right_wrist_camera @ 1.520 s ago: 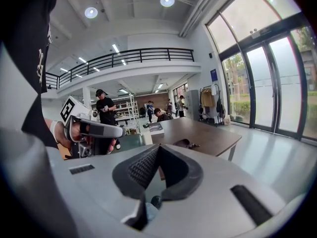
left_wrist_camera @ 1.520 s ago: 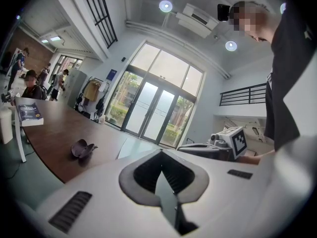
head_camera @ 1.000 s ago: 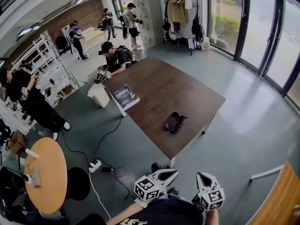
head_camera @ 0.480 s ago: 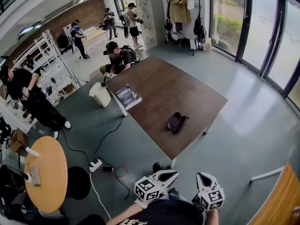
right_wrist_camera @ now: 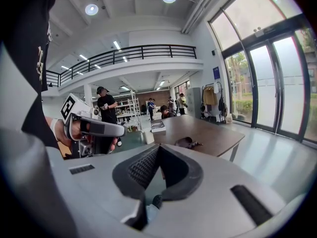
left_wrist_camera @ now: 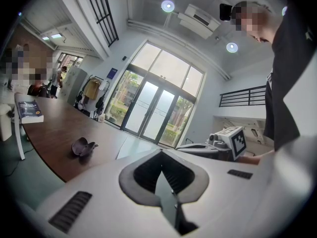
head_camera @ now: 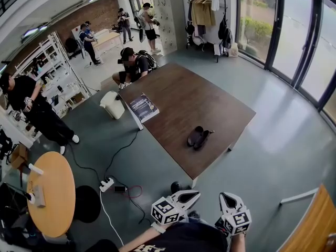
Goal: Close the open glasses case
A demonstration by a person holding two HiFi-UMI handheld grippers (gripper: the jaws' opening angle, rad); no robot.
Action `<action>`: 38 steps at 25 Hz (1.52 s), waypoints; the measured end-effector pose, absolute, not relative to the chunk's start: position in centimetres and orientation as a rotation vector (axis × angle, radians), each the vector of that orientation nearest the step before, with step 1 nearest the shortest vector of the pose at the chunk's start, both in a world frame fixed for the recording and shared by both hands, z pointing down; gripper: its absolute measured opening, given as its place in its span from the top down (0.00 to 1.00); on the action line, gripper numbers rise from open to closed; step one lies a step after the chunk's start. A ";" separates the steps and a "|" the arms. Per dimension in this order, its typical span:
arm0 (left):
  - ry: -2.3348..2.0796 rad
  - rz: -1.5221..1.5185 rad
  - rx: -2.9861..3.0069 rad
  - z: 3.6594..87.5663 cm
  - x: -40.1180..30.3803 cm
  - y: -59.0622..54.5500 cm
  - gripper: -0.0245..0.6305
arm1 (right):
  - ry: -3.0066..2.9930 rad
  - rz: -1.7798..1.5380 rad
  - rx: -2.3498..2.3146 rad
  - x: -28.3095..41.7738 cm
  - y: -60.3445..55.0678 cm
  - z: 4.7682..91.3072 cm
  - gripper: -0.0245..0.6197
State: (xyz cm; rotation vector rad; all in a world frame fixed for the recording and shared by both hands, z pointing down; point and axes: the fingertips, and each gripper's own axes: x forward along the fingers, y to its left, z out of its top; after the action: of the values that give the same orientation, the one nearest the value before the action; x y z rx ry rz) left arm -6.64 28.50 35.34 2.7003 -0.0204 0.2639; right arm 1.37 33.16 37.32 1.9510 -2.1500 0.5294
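Lying open (tabletop (head_camera: 178,96)), glasses case (head_camera: 198,137) sits far beyond right claw (head_camera: 230,197).

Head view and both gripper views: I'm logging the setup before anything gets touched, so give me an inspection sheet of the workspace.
Surface: brown table, mostly bare.
Job's things: glasses case lies open near the table's near edge, untouched.
Clutter: one book at the table's left edge.
Grippers: left gripper and right gripper both shut, empty, held well short of the table.
Cables: black cable across the floor to a power strip.
Surroundings: people beyond the table, a round table at left, a clothes rack, glass doors.
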 end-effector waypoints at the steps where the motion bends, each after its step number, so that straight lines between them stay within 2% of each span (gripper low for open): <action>1: -0.020 0.267 2.700 35.4 -6.5 28.5 0.95 | -2.151 0.529 1.949 1.4 33.1 37.2 0.98; 38: -0.072 0.282 2.662 37.0 -3.8 22.2 0.95 | -2.147 0.572 1.889 4.4 27.1 38.8 0.98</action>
State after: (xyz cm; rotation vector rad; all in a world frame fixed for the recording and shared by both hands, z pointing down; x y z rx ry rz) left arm -3.80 22.18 37.03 2.6621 -0.0722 0.2816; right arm 4.36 27.11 38.79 1.8885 -2.1467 0.5717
